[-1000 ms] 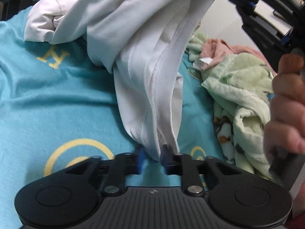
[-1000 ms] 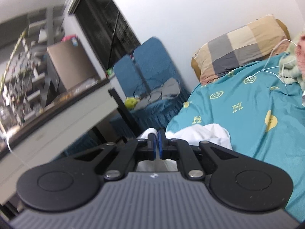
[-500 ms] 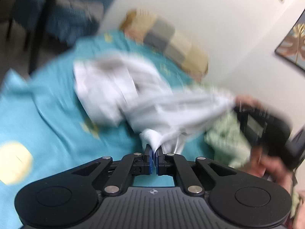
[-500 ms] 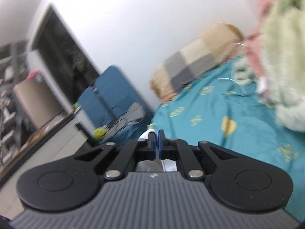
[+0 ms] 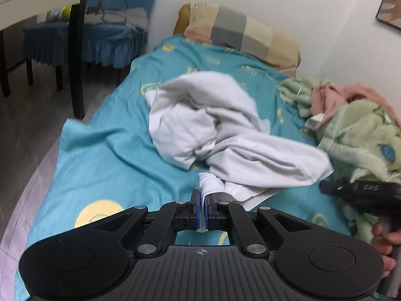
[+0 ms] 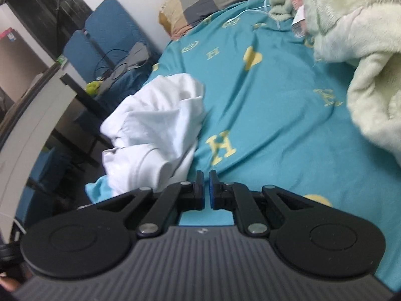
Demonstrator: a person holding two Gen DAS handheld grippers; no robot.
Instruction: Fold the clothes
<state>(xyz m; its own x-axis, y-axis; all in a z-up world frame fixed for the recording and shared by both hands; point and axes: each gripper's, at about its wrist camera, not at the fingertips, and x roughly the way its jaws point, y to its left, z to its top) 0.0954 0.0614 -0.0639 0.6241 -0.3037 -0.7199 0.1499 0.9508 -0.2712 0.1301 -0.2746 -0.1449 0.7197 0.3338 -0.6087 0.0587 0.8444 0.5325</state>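
A crumpled white garment [image 5: 213, 125] lies in a heap on the teal bedsheet [image 5: 100, 165]. My left gripper [image 5: 202, 195] is shut on a stitched edge of it at the near end of the heap. The right gripper [image 5: 325, 186] shows at the right edge of the left wrist view, held by a hand, just past the garment's right corner. In the right wrist view my right gripper [image 6: 205, 185] hangs low over the sheet [image 6: 263, 100]. Its jaws are opening, a narrow gap apart, with nothing between them. The white garment [image 6: 155, 115] lies just left of its left finger.
A green fleece blanket [image 5: 363, 135] with a pink cloth [image 5: 333, 95] is piled along the bed's right side. A checked pillow [image 5: 240, 32] lies at the head by the wall. A dark table leg [image 5: 76, 50] and a blue-covered chair [image 5: 87, 37] stand left of the bed.
The garment hung from the right gripper and now lies heaped on the bed. The left gripper shut on its edge and drew back upward. The right gripper came down and let the cloth go.
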